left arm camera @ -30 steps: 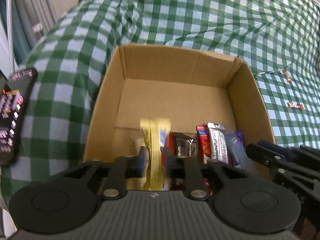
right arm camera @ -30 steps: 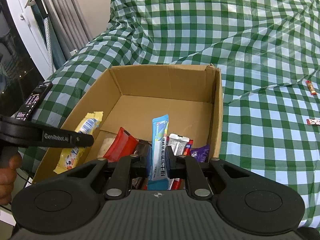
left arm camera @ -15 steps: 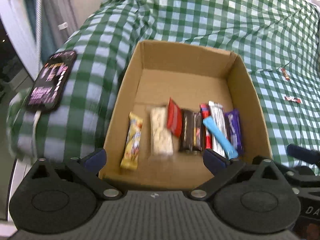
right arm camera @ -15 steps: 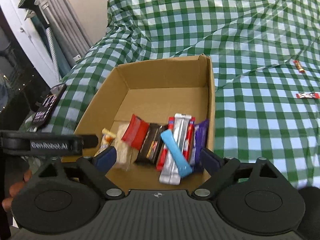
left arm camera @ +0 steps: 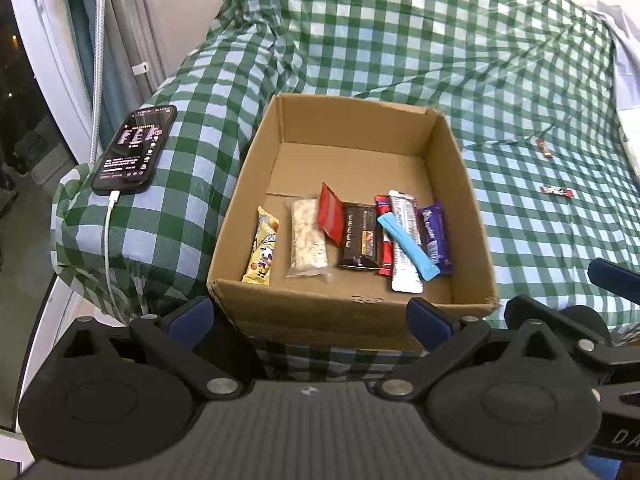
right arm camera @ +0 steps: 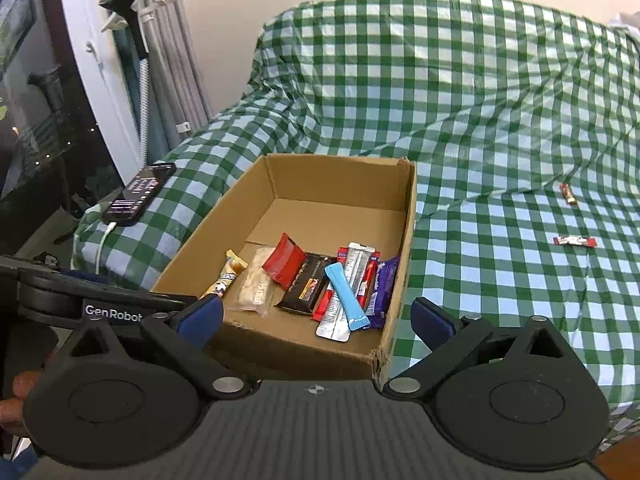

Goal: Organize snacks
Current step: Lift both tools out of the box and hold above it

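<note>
While both sets of tongs hang empty above the near edge of the cardboard box (left arm camera: 352, 312), I see the left tongs (left arm camera: 310, 318) spread fully wide with nothing between the blue pads, and the right tongs (right arm camera: 316, 314) wide and opening the last little way, likewise bare; the box sits on a bed under a green checked cover (right arm camera: 480, 128), and the snacks lie in a loose row along its near floor: a yellow cartoon bar (left arm camera: 264, 246), a clear pack of pale pieces (left arm camera: 306, 238), a red wrapper (left arm camera: 332, 216) propped up on a dark chocolate bar (left arm camera: 360, 238), a silver sachet (left arm camera: 404, 240), a light blue stick (left arm camera: 406, 246) lying slantwise across it, and a purple bar (left arm camera: 434, 234) against the right wall. I judge all of them light, thin and crinkly, with slick foil that could slide between the pads, and the pale pieces likely to crumble, so I would pinch each one gently across its narrow middle or by a crimped end seal. Two small wrapped snacks (right arm camera: 574, 241) lie out on the cover, well apart from the box to its right, too small for me to read. A red strip under the silver sachet is mostly covered, the box's outer near wall is partly behind my tongs, and a phone (left arm camera: 134, 150) on a cable rests left of the box
</note>
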Demonstrator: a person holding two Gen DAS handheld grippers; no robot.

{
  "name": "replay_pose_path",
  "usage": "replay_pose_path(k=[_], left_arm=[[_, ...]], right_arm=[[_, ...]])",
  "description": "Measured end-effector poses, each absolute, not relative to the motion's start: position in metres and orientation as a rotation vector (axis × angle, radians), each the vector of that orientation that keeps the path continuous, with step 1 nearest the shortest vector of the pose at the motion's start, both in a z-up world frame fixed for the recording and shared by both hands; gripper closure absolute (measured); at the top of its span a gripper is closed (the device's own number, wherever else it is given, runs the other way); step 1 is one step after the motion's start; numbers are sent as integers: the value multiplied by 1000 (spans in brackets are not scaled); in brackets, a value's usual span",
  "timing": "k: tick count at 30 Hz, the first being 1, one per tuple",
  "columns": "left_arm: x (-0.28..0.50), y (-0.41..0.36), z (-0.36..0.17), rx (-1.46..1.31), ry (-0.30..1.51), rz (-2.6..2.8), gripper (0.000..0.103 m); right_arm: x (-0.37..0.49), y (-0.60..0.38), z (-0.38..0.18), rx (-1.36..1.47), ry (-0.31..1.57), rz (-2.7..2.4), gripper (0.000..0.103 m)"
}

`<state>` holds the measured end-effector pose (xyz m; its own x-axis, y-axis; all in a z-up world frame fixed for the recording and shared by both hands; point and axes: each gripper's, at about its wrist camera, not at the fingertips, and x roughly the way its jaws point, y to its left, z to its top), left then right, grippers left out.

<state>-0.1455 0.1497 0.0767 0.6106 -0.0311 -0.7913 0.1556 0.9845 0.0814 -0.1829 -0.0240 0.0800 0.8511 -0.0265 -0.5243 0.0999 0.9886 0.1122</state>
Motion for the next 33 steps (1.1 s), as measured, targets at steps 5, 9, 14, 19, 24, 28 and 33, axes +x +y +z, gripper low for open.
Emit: replay_pose_path(k=[5, 9, 14, 19, 24, 28, 33], left_arm=[[-158, 147, 86, 156, 878, -111, 0], [-165, 145, 90, 164, 862, -112, 0], [-167, 145, 93, 168, 852, -111, 0], [-168, 144, 93, 169, 852, -110, 0], [-166, 146, 91, 176, 861, -111, 0], [-163, 146, 89, 182, 871, -112, 0], [-157, 145, 86, 191, 890, -113, 0]], right_arm=[[-199, -21, 86, 123, 512, -69, 3], [-208, -20, 89, 125, 491, -74, 2], [-213, -19, 91, 124, 477, -77, 2], [-214, -19, 91, 122, 475, -76, 2], [-213, -19, 90, 125, 480, -77, 2], [-212, -20, 89, 133, 490, -75, 2], [-208, -23, 86, 142, 504, -72, 2]])
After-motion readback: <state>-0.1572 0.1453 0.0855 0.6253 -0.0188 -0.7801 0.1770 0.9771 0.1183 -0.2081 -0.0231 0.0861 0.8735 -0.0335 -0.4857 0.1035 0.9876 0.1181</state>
